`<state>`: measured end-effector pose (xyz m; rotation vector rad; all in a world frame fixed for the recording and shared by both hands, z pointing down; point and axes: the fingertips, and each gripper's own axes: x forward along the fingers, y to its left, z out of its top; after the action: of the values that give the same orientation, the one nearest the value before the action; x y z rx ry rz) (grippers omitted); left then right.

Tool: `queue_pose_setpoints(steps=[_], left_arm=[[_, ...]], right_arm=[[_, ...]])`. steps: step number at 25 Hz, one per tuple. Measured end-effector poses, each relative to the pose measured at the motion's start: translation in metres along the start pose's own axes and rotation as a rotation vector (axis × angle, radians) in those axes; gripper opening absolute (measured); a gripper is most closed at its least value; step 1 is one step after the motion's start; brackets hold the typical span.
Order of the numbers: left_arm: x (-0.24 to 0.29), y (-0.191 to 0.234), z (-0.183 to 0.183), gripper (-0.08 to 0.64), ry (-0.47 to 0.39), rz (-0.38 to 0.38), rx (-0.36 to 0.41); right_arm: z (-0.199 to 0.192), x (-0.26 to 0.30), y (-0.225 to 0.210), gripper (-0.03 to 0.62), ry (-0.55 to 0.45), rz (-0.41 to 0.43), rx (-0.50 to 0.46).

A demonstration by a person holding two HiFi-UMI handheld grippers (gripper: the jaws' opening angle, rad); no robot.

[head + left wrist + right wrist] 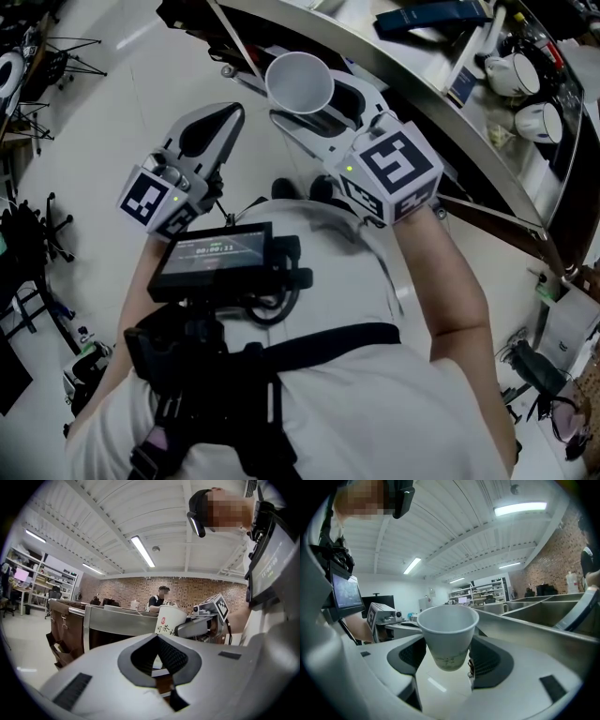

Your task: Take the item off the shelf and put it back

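Rig: left pale-grey moulded-plastic gripper (230,117) and matching right gripper (314,111), with black ribbed pads (174,657). Each bears a white cube with black square markers (398,167) and a green light. Worn: white shirt (375,412), black chest harness straps (319,343), black screen unit (214,257), looped black cable (272,315).

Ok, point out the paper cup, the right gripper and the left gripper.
paper cup (447,639): right gripper view, on its side wall.
right gripper (319,111): head view, between its fingertips.
left gripper (230,117): head view, between its fingertips.

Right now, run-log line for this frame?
right gripper: shut on paper cup | left gripper: shut, empty | paper cup: upright, off shelf
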<state>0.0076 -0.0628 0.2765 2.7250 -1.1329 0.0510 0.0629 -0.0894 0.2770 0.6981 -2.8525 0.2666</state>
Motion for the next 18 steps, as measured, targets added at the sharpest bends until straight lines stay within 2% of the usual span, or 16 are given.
queue_pose_setpoints(steps=[5,18], left_arm=[[-0.003,0.002,0.007,0.002,-0.038,-0.002,-0.026],[0.007,0.004,0.003,0.002,-0.026,0.003,-0.01]], right_arm=[[0.001,0.0,0.0,0.304,-0.004,-0.004,0.003],[0.001,0.0,-0.01,0.304,-0.009,-0.006,-0.001]])
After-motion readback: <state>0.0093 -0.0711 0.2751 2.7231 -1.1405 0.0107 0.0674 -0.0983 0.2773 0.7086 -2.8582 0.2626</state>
